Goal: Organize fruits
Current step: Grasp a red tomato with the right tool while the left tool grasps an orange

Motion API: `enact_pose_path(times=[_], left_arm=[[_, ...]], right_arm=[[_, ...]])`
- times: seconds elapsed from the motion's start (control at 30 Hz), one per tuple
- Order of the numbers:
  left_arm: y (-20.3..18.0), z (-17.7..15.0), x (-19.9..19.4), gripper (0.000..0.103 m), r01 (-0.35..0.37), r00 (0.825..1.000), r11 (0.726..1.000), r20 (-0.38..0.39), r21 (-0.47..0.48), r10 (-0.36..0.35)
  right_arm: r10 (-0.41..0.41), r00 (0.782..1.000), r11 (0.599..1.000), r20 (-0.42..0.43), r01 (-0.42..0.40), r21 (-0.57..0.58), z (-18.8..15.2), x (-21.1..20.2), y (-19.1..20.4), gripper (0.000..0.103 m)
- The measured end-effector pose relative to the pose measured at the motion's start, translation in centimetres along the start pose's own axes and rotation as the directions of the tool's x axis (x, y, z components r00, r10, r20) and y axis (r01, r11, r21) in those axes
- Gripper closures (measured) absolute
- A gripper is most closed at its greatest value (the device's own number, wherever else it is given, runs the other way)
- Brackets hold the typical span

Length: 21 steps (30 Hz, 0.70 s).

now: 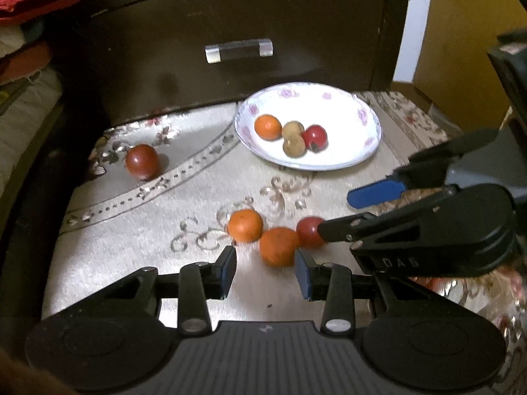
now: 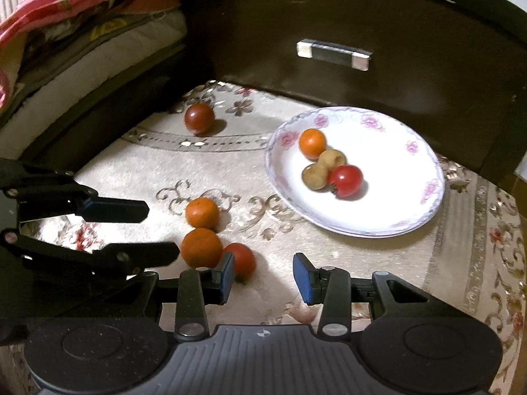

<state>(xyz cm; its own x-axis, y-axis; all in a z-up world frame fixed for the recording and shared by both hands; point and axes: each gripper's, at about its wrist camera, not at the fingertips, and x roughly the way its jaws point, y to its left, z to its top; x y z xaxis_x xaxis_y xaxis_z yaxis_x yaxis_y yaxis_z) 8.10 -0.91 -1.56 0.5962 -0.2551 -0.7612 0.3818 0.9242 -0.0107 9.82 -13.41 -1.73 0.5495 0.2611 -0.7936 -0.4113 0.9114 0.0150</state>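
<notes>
A white floral plate (image 1: 359, 112) (image 2: 411, 204) holds an orange (image 1: 267, 127) (image 2: 312, 143), two brownish fruits (image 1: 293, 146) (image 2: 314, 176) and a red tomato (image 1: 315, 136) (image 2: 346, 180). On the cloth lie two oranges (image 1: 245, 225) (image 1: 278, 246) (image 2: 202, 212) (image 2: 201, 247), a red tomato (image 1: 309, 232) (image 2: 242, 261) and a dark red tomato (image 1: 142, 161) (image 2: 199, 118) farther left. My left gripper (image 1: 266, 273) (image 2: 158, 230) is open and empty, just short of the near orange. My right gripper (image 2: 264, 275) (image 1: 336, 212) is open and empty, its left pad beside the red tomato.
A dark wooden drawer front (image 1: 230, 26) (image 2: 362, 16) with a clear handle (image 1: 239, 50) (image 2: 333, 54) stands behind the plate. Folded bedding (image 2: 66, 33) is stacked at the left. The patterned cloth (image 1: 148, 247) (image 2: 378, 279) covers the surface.
</notes>
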Motion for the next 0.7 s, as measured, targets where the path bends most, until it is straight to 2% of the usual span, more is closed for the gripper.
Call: enact_pose_path(times=[0.5, 0.57, 0.67, 0.7], left_arm=[[1.2, -1.5, 0.6, 0.059, 0.024, 0.998, 1.000, -0.049, -0.011, -0.025], [1.3, -1.4, 0.6, 0.059, 0.026, 0.999, 1.000, -0.048, -0.014, -0.027], [1.2, -1.1, 0.8, 0.059, 0.033, 0.999, 0.999, -0.041, -0.015, -0.034], [1.0, -1.0, 0.9, 0.058, 0.036, 0.999, 0.999, -0.040, -0.014, -0.036]], right_arm=[[0.081, 0.993, 0.991, -0.091, -0.090, -0.095, -0.2, 3.0, 1.5, 0.067], [0.077, 0.994, 0.991, -0.083, -0.085, -0.101, -0.2, 3.1, 1.6, 0.069], [0.074, 0.994, 0.994, -0.076, -0.080, -0.075, 0.0, 3.1, 1.2, 0.079], [0.074, 0.994, 0.995, -0.077, -0.079, -0.061, 0.1, 3.1, 1.0, 0.079]])
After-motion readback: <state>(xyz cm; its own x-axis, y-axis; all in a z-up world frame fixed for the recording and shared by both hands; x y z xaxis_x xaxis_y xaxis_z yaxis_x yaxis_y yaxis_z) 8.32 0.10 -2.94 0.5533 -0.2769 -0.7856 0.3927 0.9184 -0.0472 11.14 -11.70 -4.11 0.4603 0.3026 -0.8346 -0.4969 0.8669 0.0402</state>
